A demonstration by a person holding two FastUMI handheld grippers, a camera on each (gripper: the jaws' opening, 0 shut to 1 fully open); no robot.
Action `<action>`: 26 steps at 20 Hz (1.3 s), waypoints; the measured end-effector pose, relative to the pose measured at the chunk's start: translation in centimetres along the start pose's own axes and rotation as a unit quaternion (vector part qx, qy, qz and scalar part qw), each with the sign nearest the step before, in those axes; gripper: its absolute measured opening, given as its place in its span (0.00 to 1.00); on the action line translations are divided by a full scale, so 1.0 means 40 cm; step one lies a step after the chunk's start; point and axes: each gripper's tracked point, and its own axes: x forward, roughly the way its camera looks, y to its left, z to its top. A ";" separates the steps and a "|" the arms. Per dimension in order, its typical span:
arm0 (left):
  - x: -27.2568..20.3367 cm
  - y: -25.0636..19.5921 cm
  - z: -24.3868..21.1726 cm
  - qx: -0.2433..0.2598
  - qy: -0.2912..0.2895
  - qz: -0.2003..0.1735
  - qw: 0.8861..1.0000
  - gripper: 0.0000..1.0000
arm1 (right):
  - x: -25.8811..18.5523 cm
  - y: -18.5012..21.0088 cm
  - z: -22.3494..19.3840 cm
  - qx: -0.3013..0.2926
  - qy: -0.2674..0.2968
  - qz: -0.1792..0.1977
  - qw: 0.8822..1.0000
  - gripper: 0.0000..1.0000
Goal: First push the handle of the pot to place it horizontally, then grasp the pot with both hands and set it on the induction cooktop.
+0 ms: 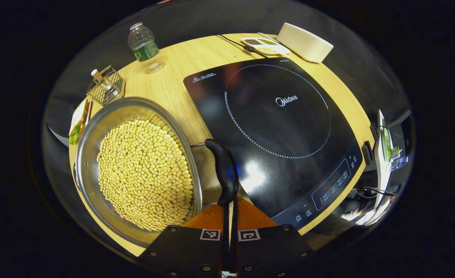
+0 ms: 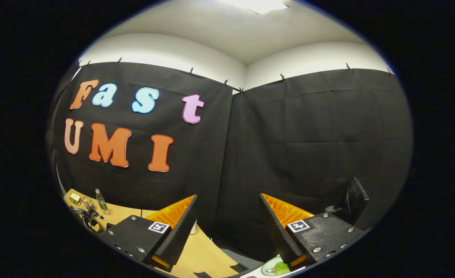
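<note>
In the left gripper view, the wooden table (image 1: 181,65) spans most of the scene, its rounded edge running from 7 o'clock up past 12 to 4 o'clock. The induction cooktop (image 1: 277,131) lies on it from centre toward 3 o'clock, its glass bare, its control strip at the table's near edge around 4 o'clock. The pot (image 1: 142,170), heaped with soybeans (image 1: 146,173), sits at 8 o'clock, just beside the cooktop's left edge and close to the table's rim. Its black handle (image 1: 225,170) hangs near centre, running toward 6 o'clock, one end over the cooktop's edge. The left gripper (image 1: 229,227) points down at the table from 6 o'clock, fingers pressed almost together, the handle's lower end sitting at the narrow slit between their tips; whether they pinch it I cannot tell.

At 11 o'clock stand a plastic bottle (image 1: 144,46) and a wire holder (image 1: 105,85); at 1 o'clock, a white round container (image 1: 304,42).

In the right gripper view, the right gripper (image 2: 227,224) is raised level, facing the booth's wall, fingers spread wide with open air between them.
</note>
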 end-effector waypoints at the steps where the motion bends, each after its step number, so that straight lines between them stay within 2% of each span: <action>1: 0.002 -0.001 0.013 -0.001 -0.004 0.000 1.000 0.02 | -0.006 0.001 0.000 0.002 0.000 0.001 1.000 0.95; 3: 0.008 0.006 0.034 -0.010 -0.015 -0.005 1.000 0.02 | -0.014 0.008 -0.001 0.001 -0.001 0.004 1.000 0.97; 10: 0.005 0.036 0.103 -0.073 -0.047 -0.049 0.995 0.01 | -0.029 0.043 -0.052 -0.021 0.024 0.012 0.999 0.95; 20: 0.017 0.067 0.150 -0.106 -0.088 -0.043 0.990 0.02 | -0.030 0.141 -0.113 -0.013 0.059 0.053 0.997 0.95; 26: -0.102 0.123 0.118 -0.092 -0.140 -0.037 0.985 0.02 | -0.008 0.255 -0.172 -0.004 0.091 0.087 0.992 0.95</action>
